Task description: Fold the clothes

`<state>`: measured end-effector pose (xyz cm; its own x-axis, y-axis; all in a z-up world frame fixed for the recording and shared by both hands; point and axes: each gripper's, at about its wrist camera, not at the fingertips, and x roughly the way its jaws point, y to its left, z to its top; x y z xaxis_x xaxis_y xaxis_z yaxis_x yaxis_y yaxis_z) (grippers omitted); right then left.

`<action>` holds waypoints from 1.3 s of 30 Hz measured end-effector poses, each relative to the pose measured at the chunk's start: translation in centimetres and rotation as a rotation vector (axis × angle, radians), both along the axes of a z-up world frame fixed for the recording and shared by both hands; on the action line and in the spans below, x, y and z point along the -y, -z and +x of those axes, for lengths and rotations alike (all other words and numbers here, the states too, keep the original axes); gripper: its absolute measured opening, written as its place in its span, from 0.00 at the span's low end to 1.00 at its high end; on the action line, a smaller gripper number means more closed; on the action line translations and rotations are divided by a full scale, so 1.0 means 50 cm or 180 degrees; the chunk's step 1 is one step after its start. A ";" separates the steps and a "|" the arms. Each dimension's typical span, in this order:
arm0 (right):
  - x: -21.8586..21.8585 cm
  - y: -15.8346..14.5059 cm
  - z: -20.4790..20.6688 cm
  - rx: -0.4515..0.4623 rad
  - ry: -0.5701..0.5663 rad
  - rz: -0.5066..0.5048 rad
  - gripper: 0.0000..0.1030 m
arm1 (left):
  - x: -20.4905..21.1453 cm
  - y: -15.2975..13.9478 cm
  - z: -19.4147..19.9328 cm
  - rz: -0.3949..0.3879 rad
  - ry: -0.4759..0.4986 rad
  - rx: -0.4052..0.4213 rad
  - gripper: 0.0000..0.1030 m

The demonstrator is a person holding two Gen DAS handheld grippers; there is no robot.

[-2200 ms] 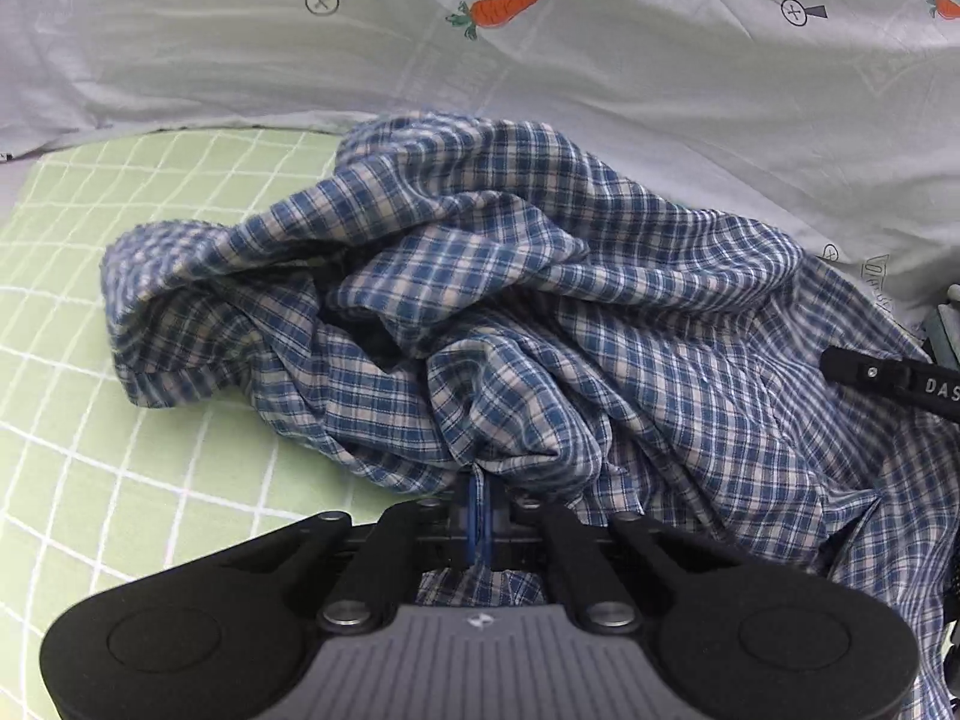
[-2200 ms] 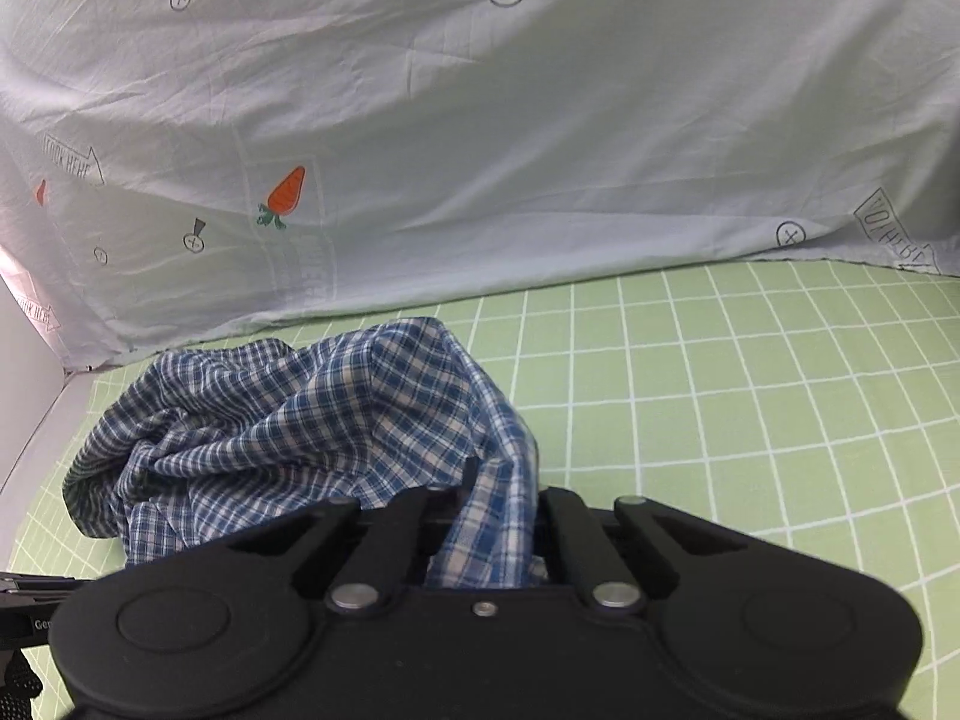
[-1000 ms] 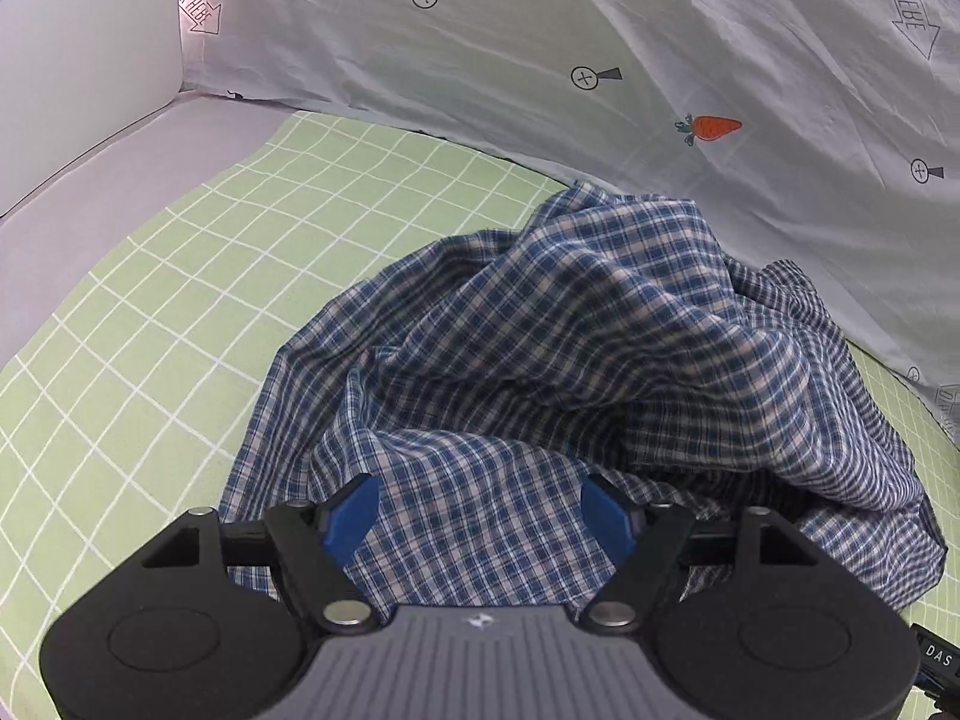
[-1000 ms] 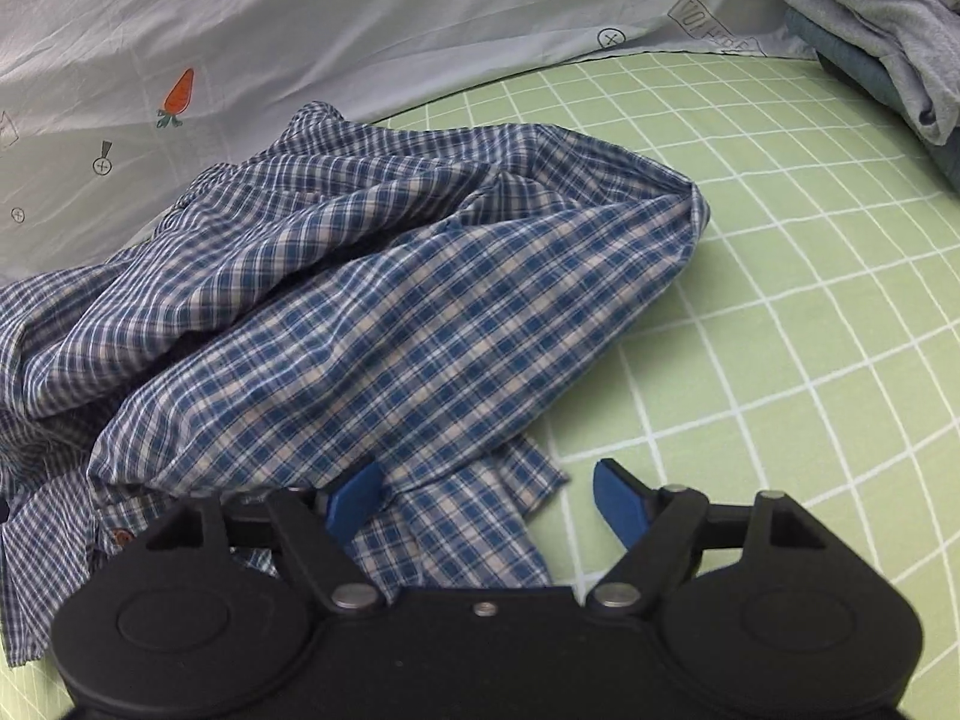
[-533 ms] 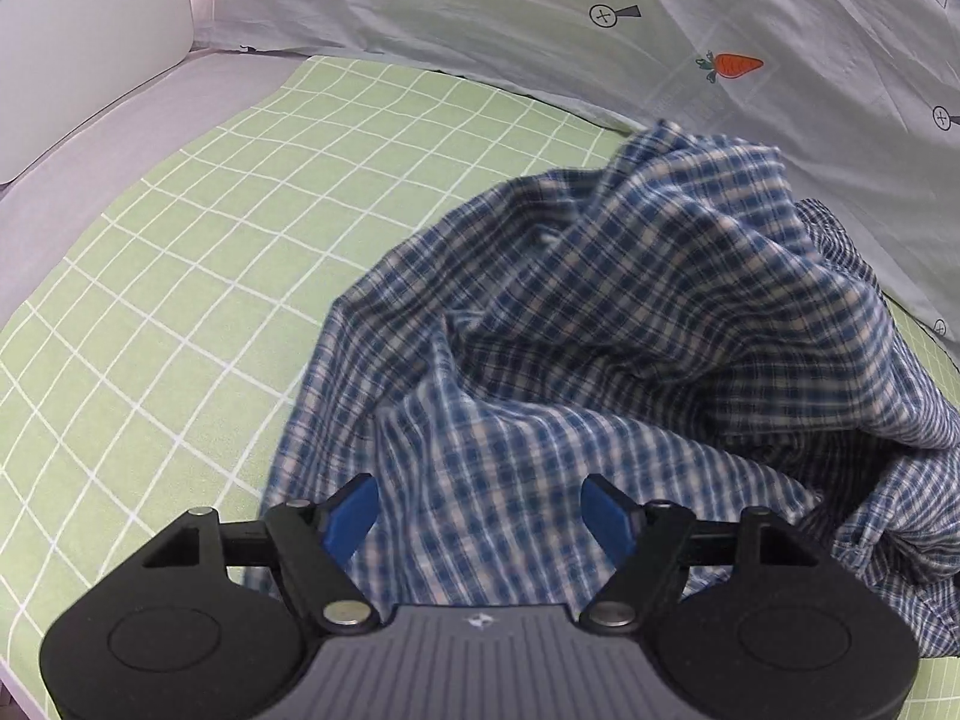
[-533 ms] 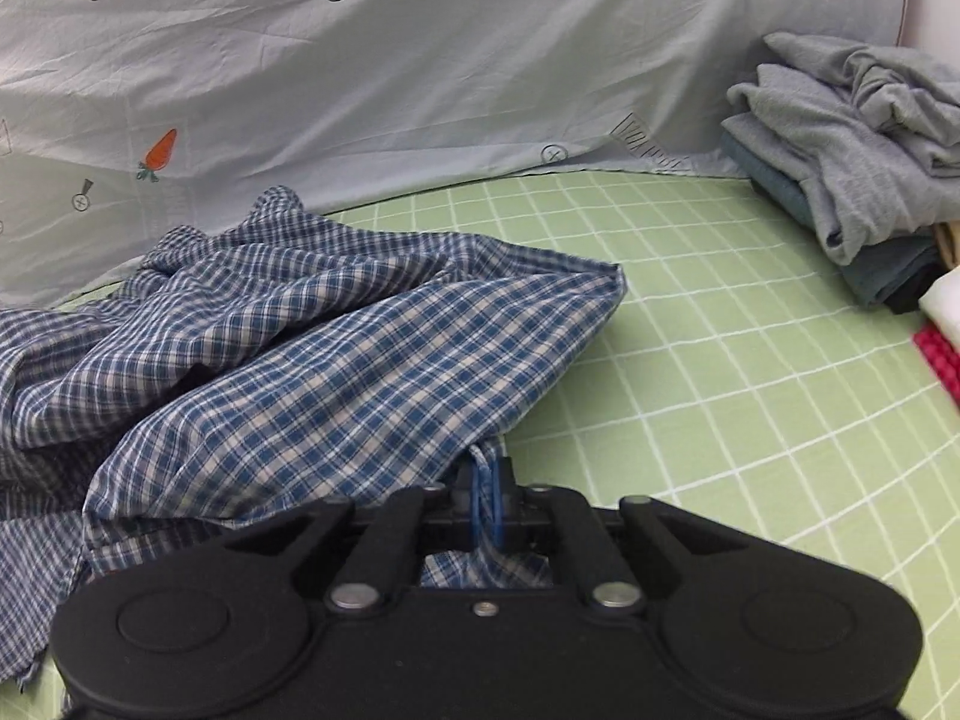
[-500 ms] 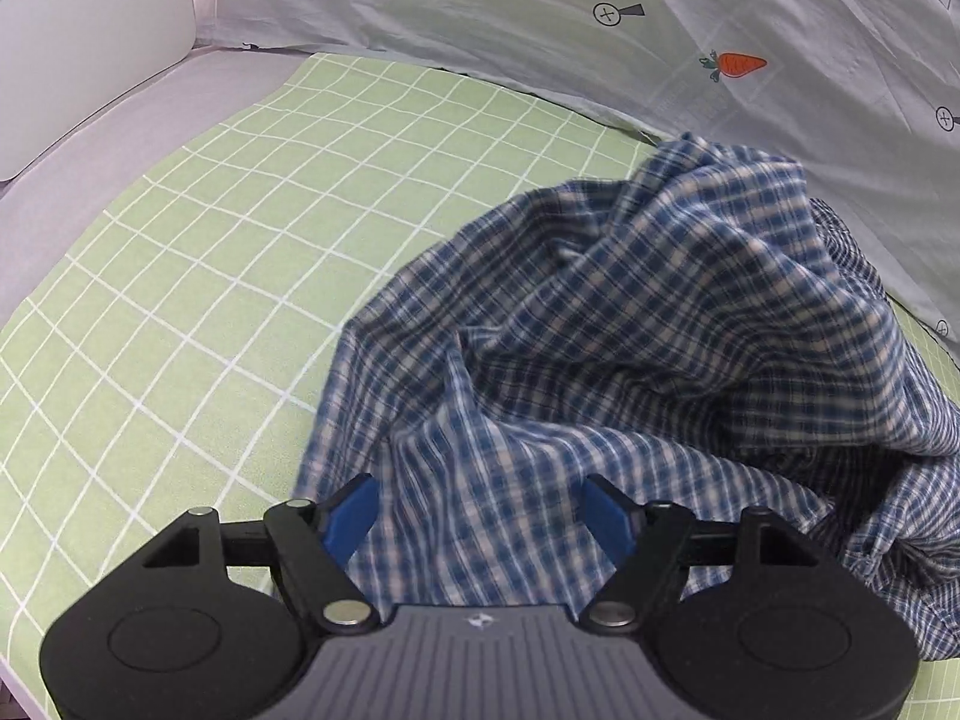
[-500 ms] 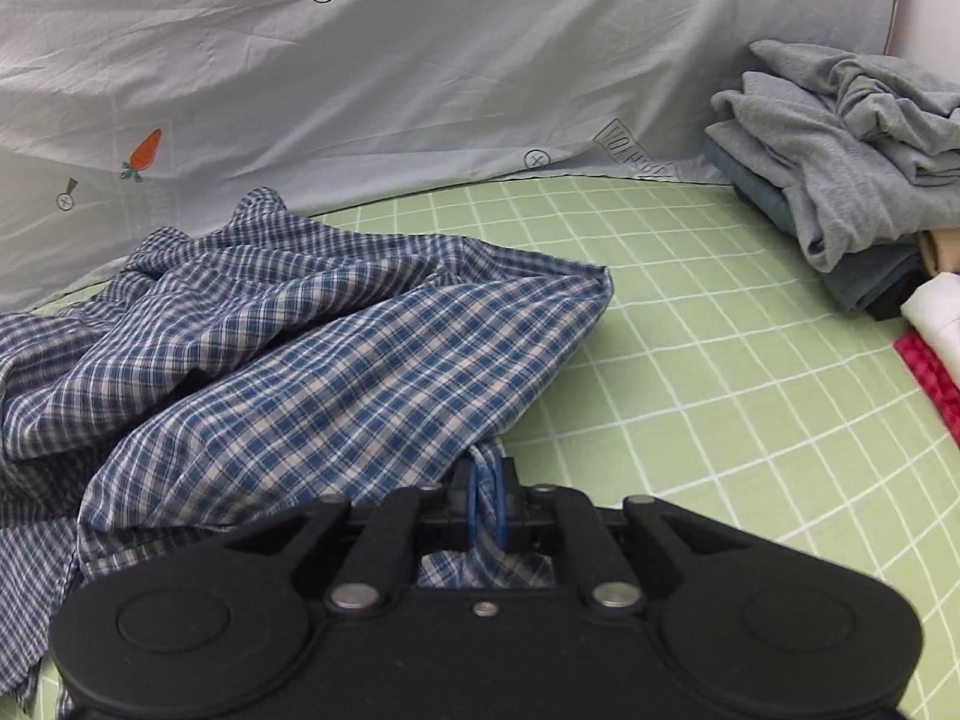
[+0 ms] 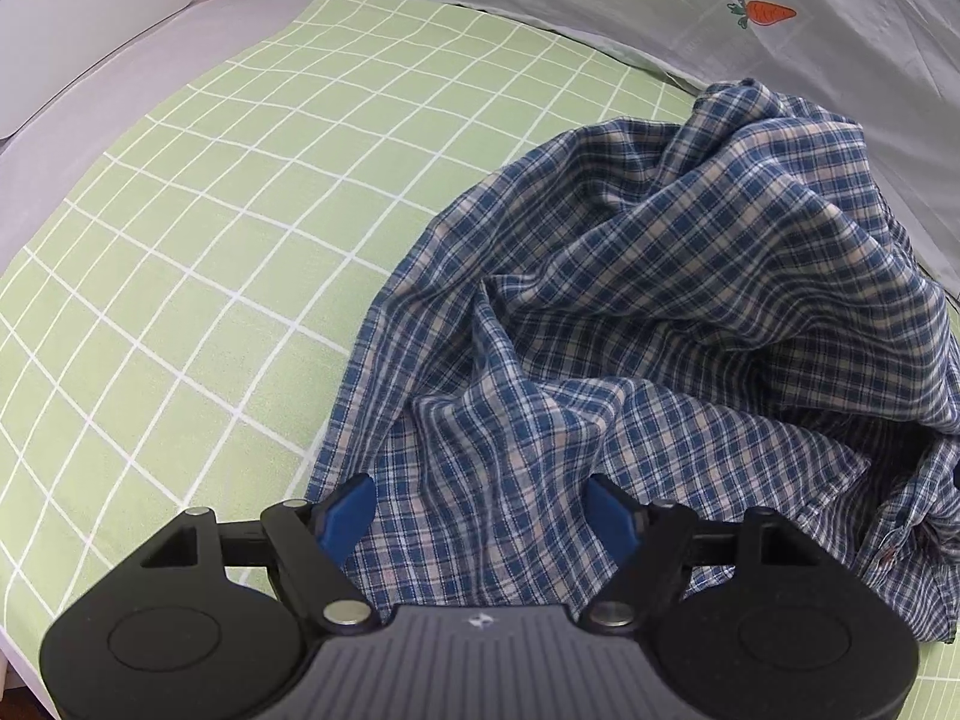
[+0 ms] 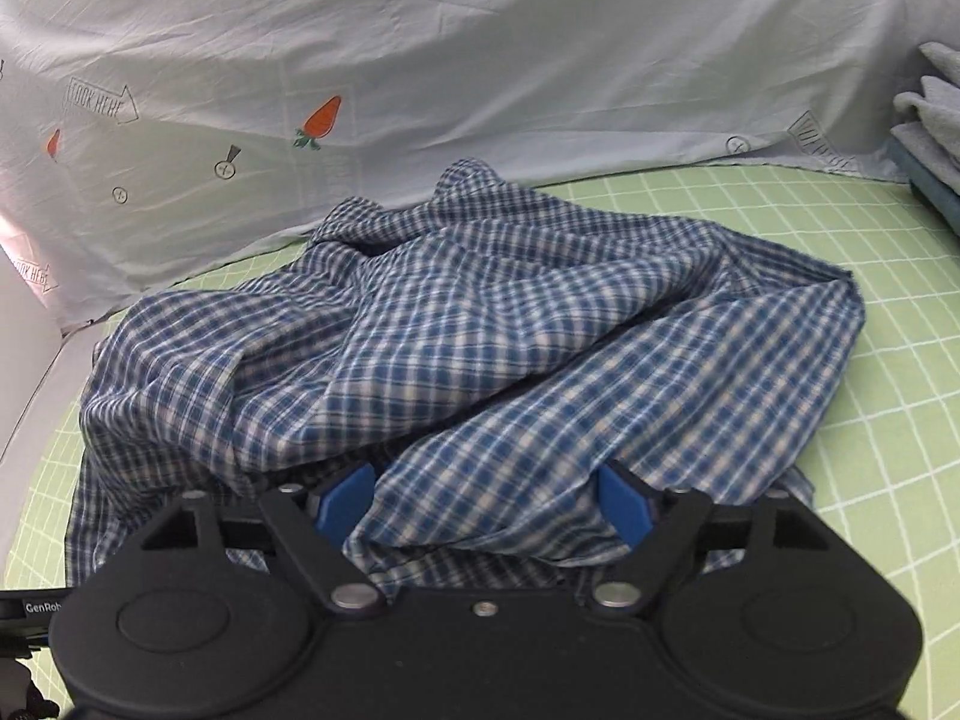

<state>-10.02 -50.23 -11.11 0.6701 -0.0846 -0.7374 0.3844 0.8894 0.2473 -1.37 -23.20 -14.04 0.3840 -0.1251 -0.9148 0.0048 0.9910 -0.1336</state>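
A blue and white checked shirt [image 9: 660, 312] lies crumpled on the green grid sheet [image 9: 210, 228]. My left gripper [image 9: 480, 510] is open, its blue pads spread over the shirt's near hem, gripping nothing. In the right wrist view the same shirt [image 10: 480, 348] fills the middle in loose folds. My right gripper [image 10: 486, 501] is open too, with a fold of the cloth bulging between its blue pads but not pinched.
A pale sheet printed with carrots [image 10: 420, 60] hangs behind the shirt. Folded grey clothes [image 10: 936, 120] are stacked at the far right. A white wall and grey border [image 9: 90, 60] lie at the left. Open green sheet [image 10: 888, 360] lies right of the shirt.
My right gripper was shut on the shirt's edge half a second ago and has now opened and swung left. The left gripper stayed open and shifted so the shirt sits further right.
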 end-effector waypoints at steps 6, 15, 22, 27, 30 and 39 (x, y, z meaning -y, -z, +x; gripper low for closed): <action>-0.017 0.052 0.029 -0.0326 0.0018 0.0098 0.59 | -0.015 -0.001 -0.002 -0.0221 -0.0092 0.0012 0.66; 0.139 -0.028 -0.098 0.0062 0.0873 -0.0240 0.07 | -0.053 -0.021 -0.002 -0.0366 -0.0284 0.0145 0.02; 0.252 -0.026 -0.191 -0.0174 0.1462 -0.0650 0.07 | -0.114 -0.070 0.005 -0.0129 -0.0530 0.0438 0.01; 0.333 -0.025 -0.257 -0.0345 0.1880 -0.0944 0.07 | -0.158 -0.105 0.011 0.0041 -0.0706 0.0647 0.01; 0.362 -0.017 -0.285 -0.0433 0.1974 -0.0955 0.11 | -0.177 -0.118 0.012 0.0129 -0.0790 0.0713 0.02; 0.217 0.002 -0.216 -0.0158 0.1322 -0.0590 0.65 | -0.157 -0.075 -0.021 -0.0043 -0.0784 0.0463 0.03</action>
<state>-20.83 -61.07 -11.23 0.5158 -0.4723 -0.7148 0.7251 0.6850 0.0706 -2.44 -15.36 -10.29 0.5313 -0.0235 -0.8469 -0.2158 0.9629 -0.1622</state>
